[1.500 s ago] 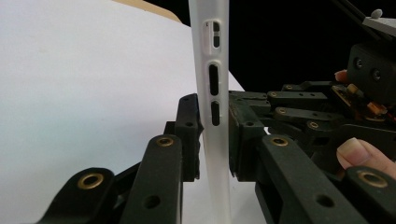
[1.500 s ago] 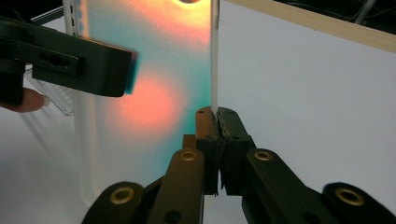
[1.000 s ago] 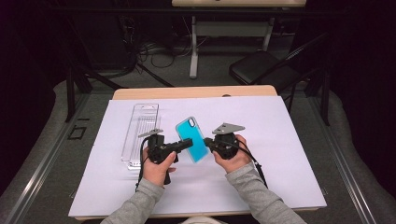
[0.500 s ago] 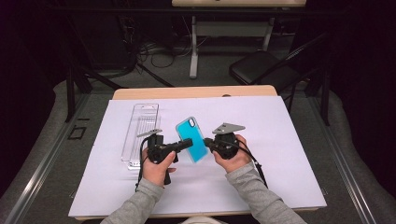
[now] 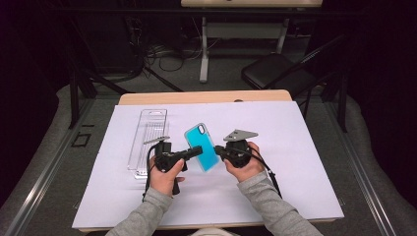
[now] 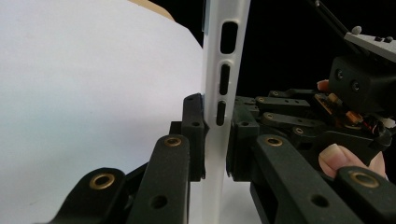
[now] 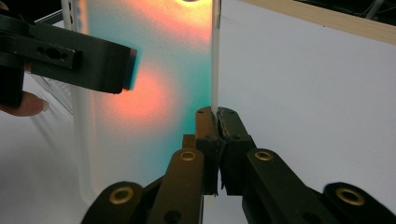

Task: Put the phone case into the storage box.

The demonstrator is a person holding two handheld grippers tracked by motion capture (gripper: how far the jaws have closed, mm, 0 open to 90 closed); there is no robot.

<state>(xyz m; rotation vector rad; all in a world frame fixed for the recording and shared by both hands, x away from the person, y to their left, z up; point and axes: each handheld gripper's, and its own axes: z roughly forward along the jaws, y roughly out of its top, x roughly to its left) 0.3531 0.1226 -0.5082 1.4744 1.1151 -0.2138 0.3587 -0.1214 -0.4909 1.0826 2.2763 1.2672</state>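
A teal phone case with white rims is held tilted above the white sheet between both grippers. My left gripper is shut on its left long edge; in the left gripper view the pads clamp the white side wall just below the button slots, at the gripper. My right gripper is shut on the opposite edge. The right gripper view has its jaws pinching the clear rim of the case, with the left gripper's finger across the case's upper left.
A clear plastic package tray lies on the white sheet left of the hands. The sheet covers a wooden table. A black chair and desk legs stand beyond the table's far edge.
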